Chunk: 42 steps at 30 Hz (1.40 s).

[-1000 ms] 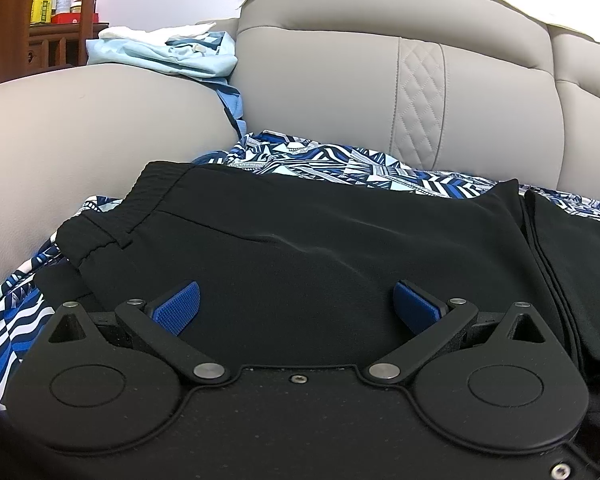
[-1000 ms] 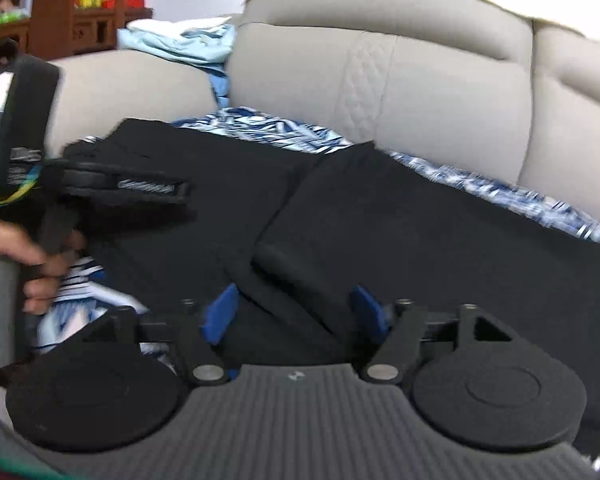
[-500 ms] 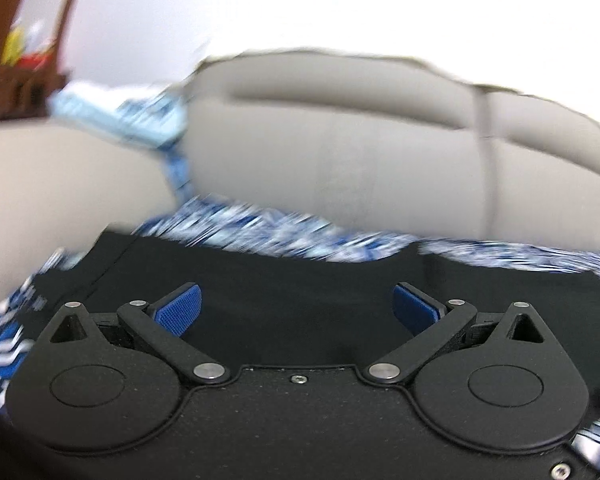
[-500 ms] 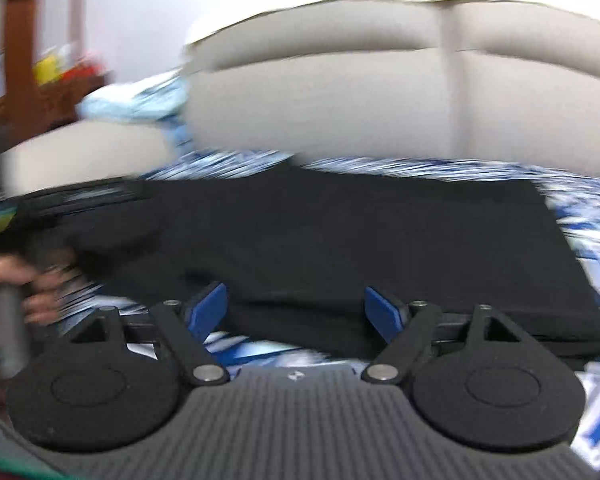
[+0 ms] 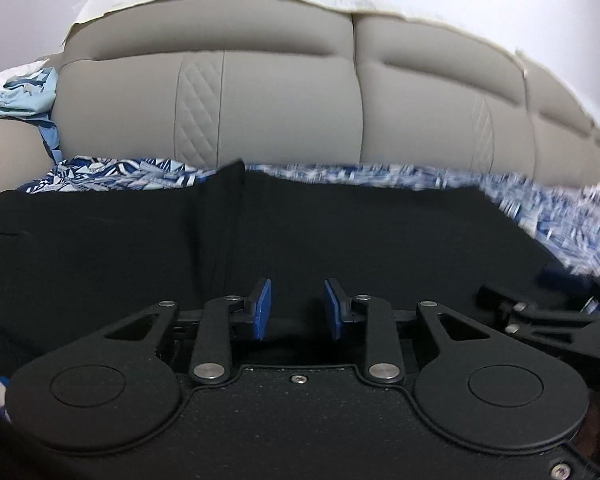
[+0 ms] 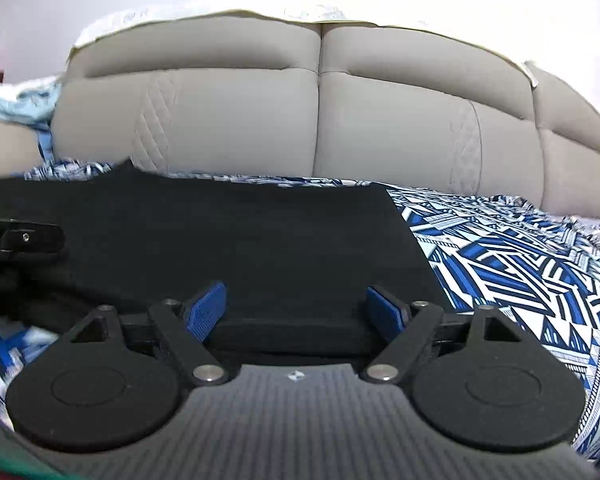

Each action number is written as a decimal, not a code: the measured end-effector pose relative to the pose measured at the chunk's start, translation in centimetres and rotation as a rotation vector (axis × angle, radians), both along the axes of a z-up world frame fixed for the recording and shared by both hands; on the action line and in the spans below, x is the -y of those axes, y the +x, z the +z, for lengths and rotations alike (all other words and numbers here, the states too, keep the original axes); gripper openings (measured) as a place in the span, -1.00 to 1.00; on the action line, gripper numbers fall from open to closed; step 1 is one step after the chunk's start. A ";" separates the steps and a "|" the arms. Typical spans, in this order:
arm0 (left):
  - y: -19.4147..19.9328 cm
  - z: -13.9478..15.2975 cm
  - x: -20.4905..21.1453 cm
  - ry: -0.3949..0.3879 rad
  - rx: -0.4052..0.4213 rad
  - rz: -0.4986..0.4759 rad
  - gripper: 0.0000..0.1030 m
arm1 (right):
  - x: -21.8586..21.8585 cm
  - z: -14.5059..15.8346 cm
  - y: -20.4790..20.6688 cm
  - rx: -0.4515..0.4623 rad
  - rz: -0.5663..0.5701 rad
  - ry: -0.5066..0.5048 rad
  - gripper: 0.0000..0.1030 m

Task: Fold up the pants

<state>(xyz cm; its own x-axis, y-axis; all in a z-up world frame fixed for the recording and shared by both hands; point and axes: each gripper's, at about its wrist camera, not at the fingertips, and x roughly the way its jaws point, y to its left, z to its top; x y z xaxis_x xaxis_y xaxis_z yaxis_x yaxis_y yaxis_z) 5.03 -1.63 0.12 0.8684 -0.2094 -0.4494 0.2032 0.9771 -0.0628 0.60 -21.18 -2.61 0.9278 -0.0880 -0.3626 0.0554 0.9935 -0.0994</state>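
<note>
**Both grippers swing right along the pants; the left one narrows**

Nearest, the left gripper (image 5: 296, 314) now has its blue pads (image 5: 262, 308) drawn much closer than a second ago, a gap left between them with black cloth lying in it — whether they pinch any, I cannot tell. The right gripper (image 6: 296, 312) stands wide apart over the near folded edge, no longer straddling a bunched fold. The black fabric pants (image 6: 228, 236) lie flattened on the blue-and-white patterned cloth (image 6: 520, 272) covering the seat, near its front edge. Behind rises the beige leather sofa back (image 6: 388, 128). Likely one fold is done — another grasp is starting.
</note>
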 end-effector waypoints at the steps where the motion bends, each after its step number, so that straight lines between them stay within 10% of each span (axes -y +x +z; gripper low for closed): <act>1: 0.0 -0.3 0.3 0.016 0.002 -0.001 -0.45 | 0.1 -0.2 -0.2 0.015 -0.004 -0.005 0.82; 15: -0.5 -1.1 1.9 0.087 0.036 0.009 -0.37 | 2.1 -1.7 -1.0 0.107 -0.073 0.013 1.00; 29: -1.4 -1.6 2.1 0.071 0.063 -0.001 -0.09 | 8.5 0.5 0.2 0.033 -0.370 0.094 1.00; 42: -2.3 -1.2 1.8 0.009 0.010 0.002 0.13 | 7.6 6.1 10.2 -0.194 -0.016 0.135 1.00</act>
<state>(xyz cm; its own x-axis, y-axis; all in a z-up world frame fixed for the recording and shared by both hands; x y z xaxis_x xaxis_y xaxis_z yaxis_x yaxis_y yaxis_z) 2.77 -3.41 -1.06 0.8733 -0.2040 -0.4425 0.2020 0.9780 -0.0522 10.75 -28.75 3.48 0.8386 -0.0405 -0.5433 0.0637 0.9977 0.0240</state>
